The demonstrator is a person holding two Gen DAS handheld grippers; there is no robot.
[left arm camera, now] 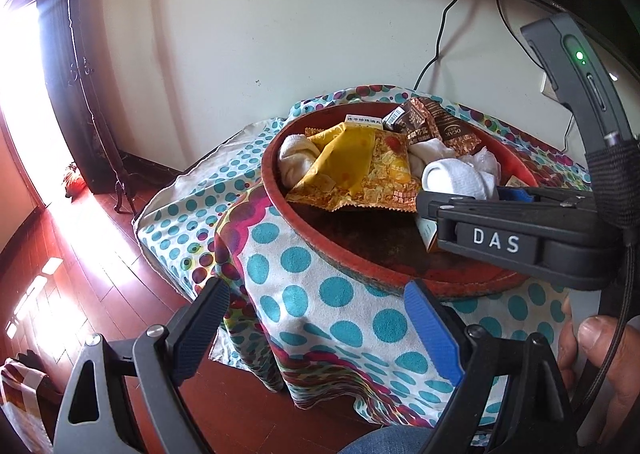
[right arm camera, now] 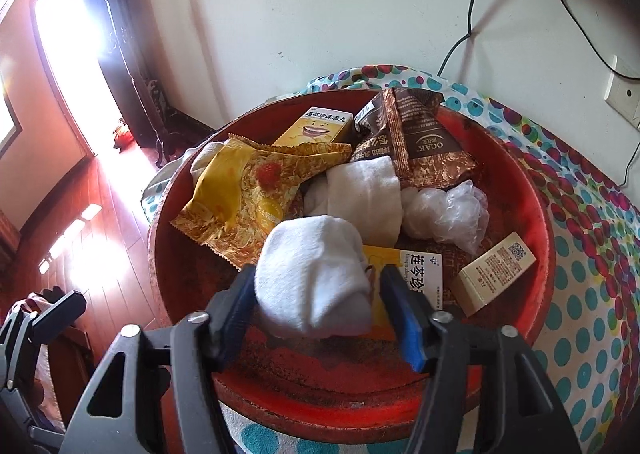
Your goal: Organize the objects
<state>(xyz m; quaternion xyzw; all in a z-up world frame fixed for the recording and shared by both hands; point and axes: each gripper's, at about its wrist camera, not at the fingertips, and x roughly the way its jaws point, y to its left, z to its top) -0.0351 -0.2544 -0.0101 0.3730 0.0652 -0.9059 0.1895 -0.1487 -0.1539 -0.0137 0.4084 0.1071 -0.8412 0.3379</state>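
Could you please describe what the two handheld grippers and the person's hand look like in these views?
Both grippers, the left gripper and the right gripper, have black frames with grey triangular links, silver pivot bolts and ribbed blue pads on the fingers. The right gripper's body bears a white "DAS" label, a green indicator light and a black cable. The hand is bare.

Basin [right arm camera: 532, 190] back crowded by wrappers [right arm camera: 256, 190]; near floor [right arm camera: 320, 370] bare.

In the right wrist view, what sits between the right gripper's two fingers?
A rolled white sock sits between the right gripper's fingers, over the red tub. The right wrist view shows this best.
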